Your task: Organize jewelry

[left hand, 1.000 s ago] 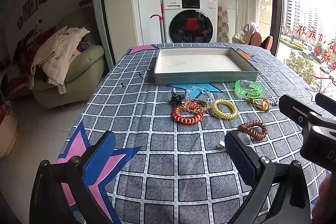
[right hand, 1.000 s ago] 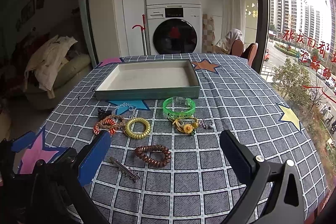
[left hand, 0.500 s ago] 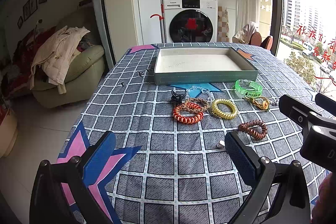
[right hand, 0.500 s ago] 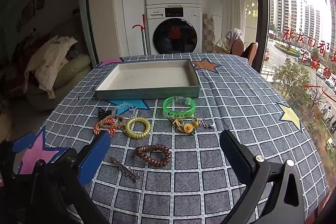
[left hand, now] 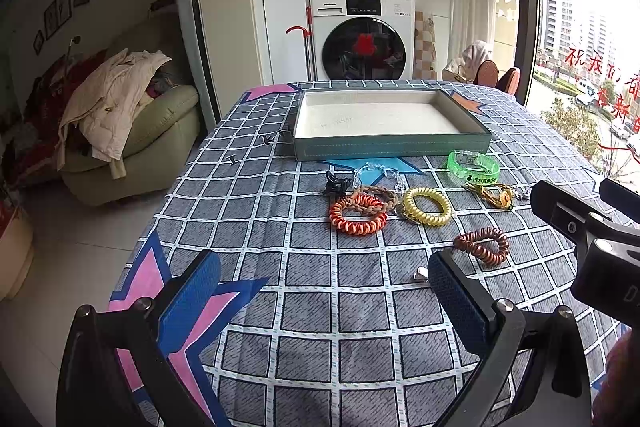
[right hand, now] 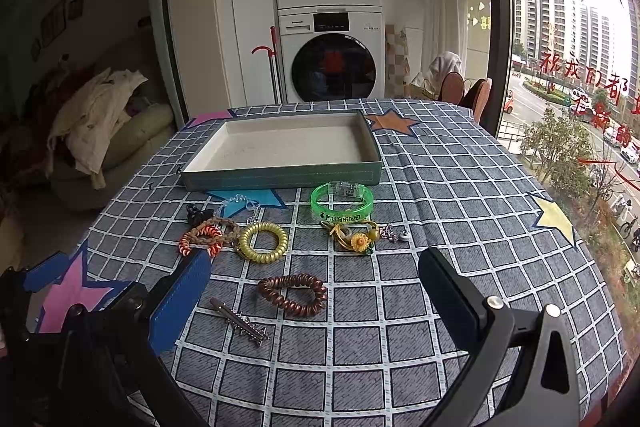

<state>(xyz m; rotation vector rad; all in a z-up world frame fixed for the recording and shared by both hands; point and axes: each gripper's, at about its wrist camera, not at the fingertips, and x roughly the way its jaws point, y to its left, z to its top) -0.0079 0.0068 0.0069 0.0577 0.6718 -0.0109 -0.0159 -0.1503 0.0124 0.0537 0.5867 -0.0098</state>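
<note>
Both hand-held tools hang released over the near edge of the table (right hand: 460, 187): the right gripper (right hand: 316, 291) has its jaws spread wide with nothing between them, and the left gripper (left hand: 324, 291) is equally splayed and empty, so by my reading no piece has been collected yet and the sorting is at its very first step. A shallow tray (right hand: 280, 175) sits toward the far edge, its pale floor bare. Between it and the near edge the jewelry lies loose on the checked cloth: a green bangle (right hand: 342, 201) just in front of the tray's near wall, a yellow coil ring (right hand: 263, 242) at mid-table, an orange coil ring (right hand: 200, 241) beside it with a braided band lying across it, a small black claw clip (right hand: 195, 214) and a clear chain (right hand: 240, 205) behind those, a sunflower charm (right hand: 356, 237) under the bangle, and nearest of all a brown coil ring (right hand: 292, 293) with a metal hair clip (right hand: 240, 321) beside it. The brown ring lies roughly centred ahead of the right jaws, so it looks the natural first pick; that calls for lowering until the fingers straddle one side of the coil, closing gently since it is springy, then carrying it over the tray's near wall. The flat clip will be harder to get under
</note>
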